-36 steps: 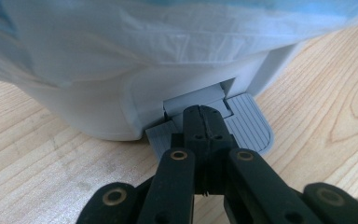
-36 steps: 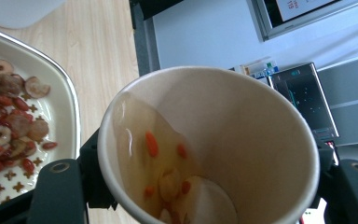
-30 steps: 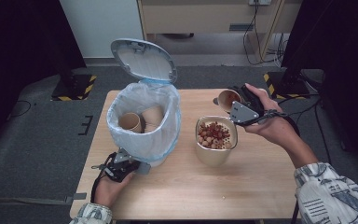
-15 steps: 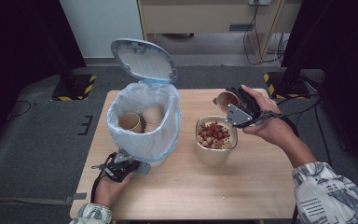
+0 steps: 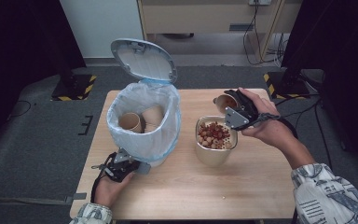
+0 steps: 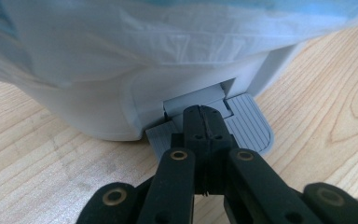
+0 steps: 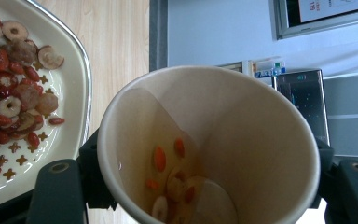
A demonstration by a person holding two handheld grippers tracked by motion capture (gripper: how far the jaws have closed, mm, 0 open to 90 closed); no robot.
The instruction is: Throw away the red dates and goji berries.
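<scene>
A white pedal bin (image 5: 165, 140) lined with a pale bag stands at the table's left with its lid (image 5: 142, 60) raised. Paper cups (image 5: 130, 122) lie inside it. My left gripper (image 5: 136, 166) is shut, and its tips (image 6: 204, 116) rest on the grey pedal (image 6: 249, 128) at the bin's foot. My right gripper (image 5: 229, 106) is shut on a tilted paper cup (image 5: 223, 101), held just behind a cream bowl (image 5: 214, 156) of dried red berries and slices (image 5: 213, 134). In the right gripper view the cup (image 7: 242, 121) has a few berries and slices at its bottom, and the bowl's rim (image 7: 81, 88) is at left.
The wooden table (image 5: 261, 186) has bare surface at front and right. A tiny crumb (image 5: 224, 198) lies near its front edge. Beyond it are dark stands with striped feet (image 5: 72, 88) and a cabinet (image 5: 205, 18) with cables.
My right hand has brought the cup slightly lower and closer to the bowl. The left hand and the bin have stayed as they were.
</scene>
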